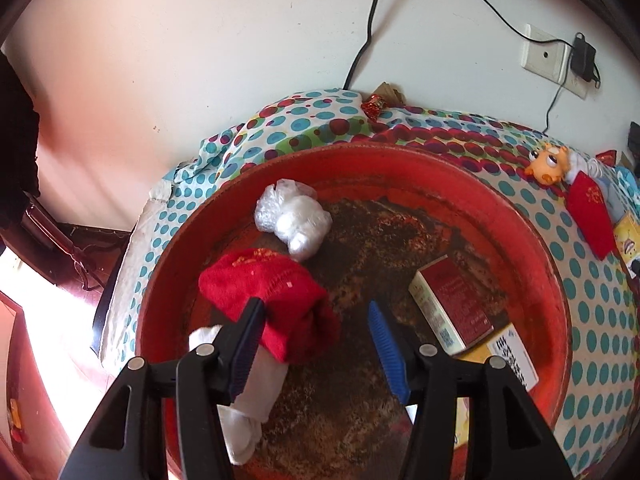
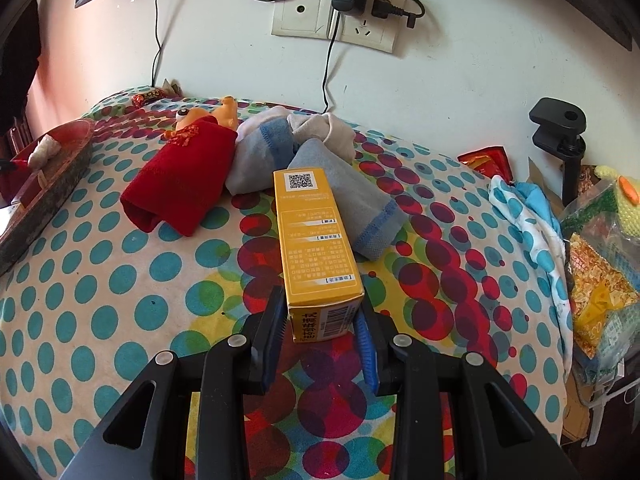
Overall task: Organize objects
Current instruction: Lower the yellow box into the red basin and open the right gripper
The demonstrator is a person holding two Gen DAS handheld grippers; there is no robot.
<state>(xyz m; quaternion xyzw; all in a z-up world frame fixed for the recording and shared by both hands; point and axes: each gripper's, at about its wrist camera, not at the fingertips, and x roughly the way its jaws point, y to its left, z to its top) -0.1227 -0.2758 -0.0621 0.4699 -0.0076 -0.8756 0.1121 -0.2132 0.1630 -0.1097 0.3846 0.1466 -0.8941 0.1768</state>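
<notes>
You're mid-sort: your right gripper (image 2: 322, 312) is clamped on the near end of a long yellow box (image 2: 314, 236), held above the spotted cloth (image 2: 100, 320), w/ the far end pointing toward the wall. Your left gripper (image 1: 316, 340) hangs over the red tray (image 1: 500, 200), jaws apart w/ nothing between the pads; a red sock (image 1: 268, 292) and a white sock (image 1: 256, 392) lie just under its left finger. Judging by this, the next move is carrying the box over to the tray, which sits at the cloth's left edge in the right wrist view. Already inside: a plastic bag (image 1: 294, 216) near the far rim, a red box (image 1: 452, 304) and another yellow box (image 1: 512, 356) at the right rim. The middle is bare, so aim there. Still on the cloth: a red sock w/ an orange toy (image 2: 208, 120) tucked in, plus grey-blue socks (image 2: 352, 204) touching the held box's far end; lift clear so you don't drag them.
</notes>
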